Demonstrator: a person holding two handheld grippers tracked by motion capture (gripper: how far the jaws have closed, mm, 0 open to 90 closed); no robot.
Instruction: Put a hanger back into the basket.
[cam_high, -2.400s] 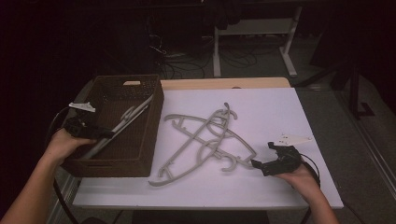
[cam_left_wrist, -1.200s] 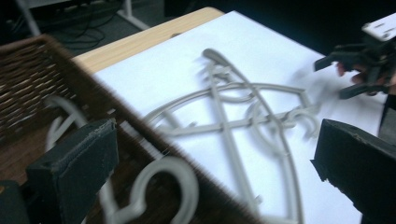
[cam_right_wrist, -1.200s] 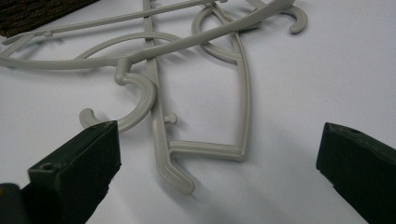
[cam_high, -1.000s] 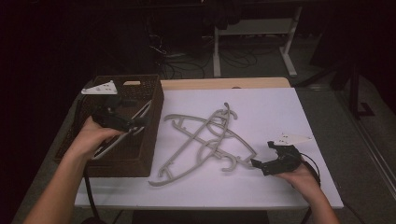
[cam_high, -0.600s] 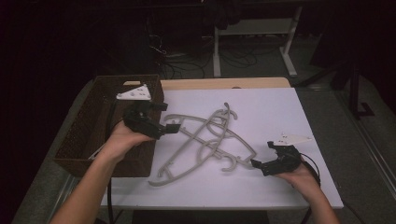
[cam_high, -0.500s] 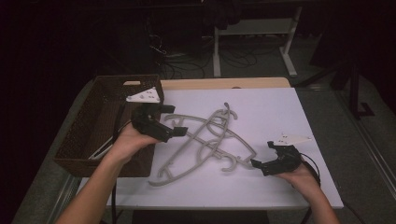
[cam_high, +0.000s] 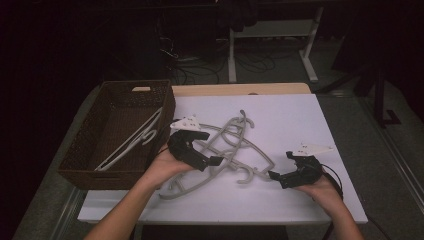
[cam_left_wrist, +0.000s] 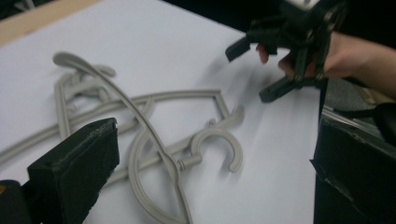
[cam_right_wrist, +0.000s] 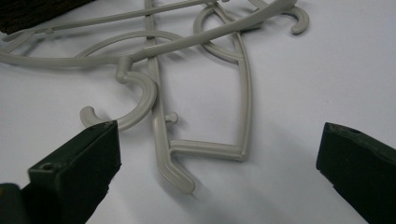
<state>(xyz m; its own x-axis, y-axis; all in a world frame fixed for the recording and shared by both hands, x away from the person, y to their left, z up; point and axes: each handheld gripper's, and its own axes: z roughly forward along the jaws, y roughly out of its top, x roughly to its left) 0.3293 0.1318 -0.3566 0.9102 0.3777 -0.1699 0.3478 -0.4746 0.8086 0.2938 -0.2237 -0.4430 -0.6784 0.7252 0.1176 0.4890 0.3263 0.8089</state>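
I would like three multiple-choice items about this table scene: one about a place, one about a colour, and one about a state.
1. Where does the single hanger apart from the pile lie?
A. inside the brown wicker basket
B. on the floor
C. under the right tool

2. What colour are the hangers in the pile on the table?
A. red
B. grey
C. black

3. How do the jaws of the left tool stand?
A. shut on a hanger
B. shut on nothing
C. open, over the pile

Key: 1 A, the high view shows it lying aslant on the basket floor. 2 B, both gripper views show pale grey plastic. 3 C, the left gripper view shows the two jaws wide apart with hangers between and below them.
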